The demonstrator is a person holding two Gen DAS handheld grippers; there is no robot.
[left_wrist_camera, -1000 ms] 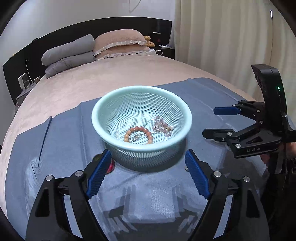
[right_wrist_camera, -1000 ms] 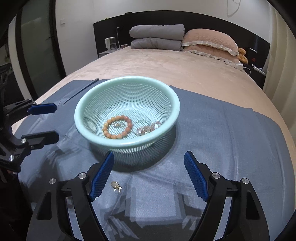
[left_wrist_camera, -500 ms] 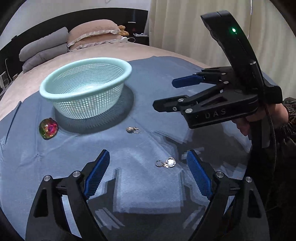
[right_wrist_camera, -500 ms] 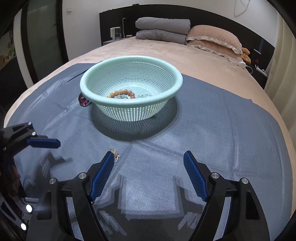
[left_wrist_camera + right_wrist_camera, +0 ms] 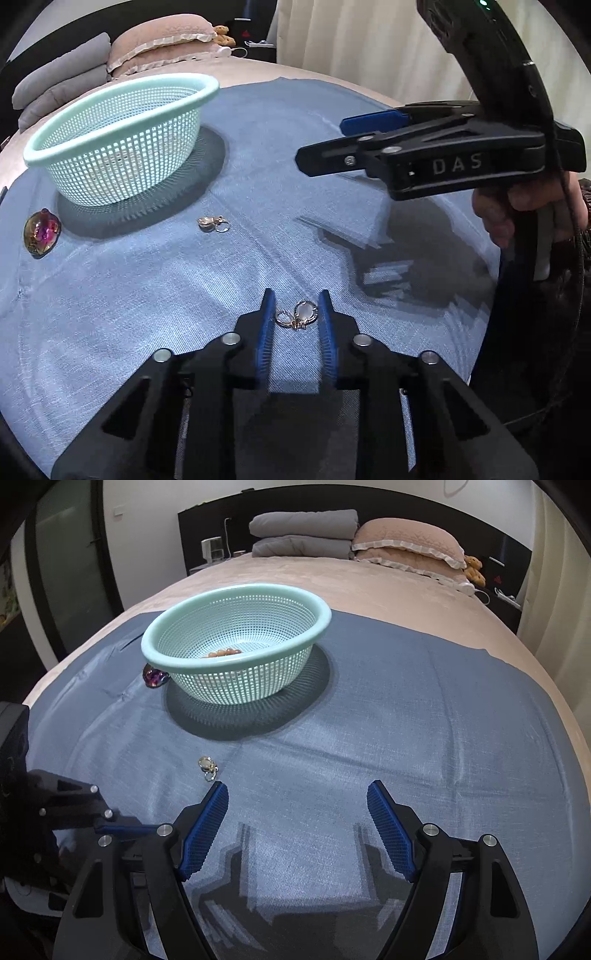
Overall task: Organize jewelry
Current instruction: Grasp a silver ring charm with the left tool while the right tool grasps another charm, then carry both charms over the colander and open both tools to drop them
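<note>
1. Now the left gripper (image 5: 295,314) sits low on the blue cloth (image 5: 129,295) with its jaws narrowed to a small gap; a small earring (image 5: 301,314), a pale round stone with a metal ring beside it, lies between the blue pads. Whether the pads already touch it cannot be told; it rests on the cloth, not lifted.
2. Handling, as a judgement: the earring is very light, hard, smooth and thin, so it can slip or tip flat under the pads. The round stone setting offers the best hold; the loose ring beside it would likely swivel away. Soft cloth beneath may be pinched along with it.
3. Ahead of the left jaws and to their left, a second earring (image 5: 212,223) lies just short of the mint basket (image 5: 110,122); a purple gem (image 5: 41,233) lies further left, beside the basket's base.
4. The right gripper (image 5: 297,830) hovers with jaws wide apart and holds nothing. Its view shows beads (image 5: 221,652) inside the basket and the second earring just beyond its left pad.
5. Against half a second earlier: the left jaws were then spread wide with the earring lying ahead of them; they have since moved forward and closed in around it. The basket and the other pieces lie as before.
</note>
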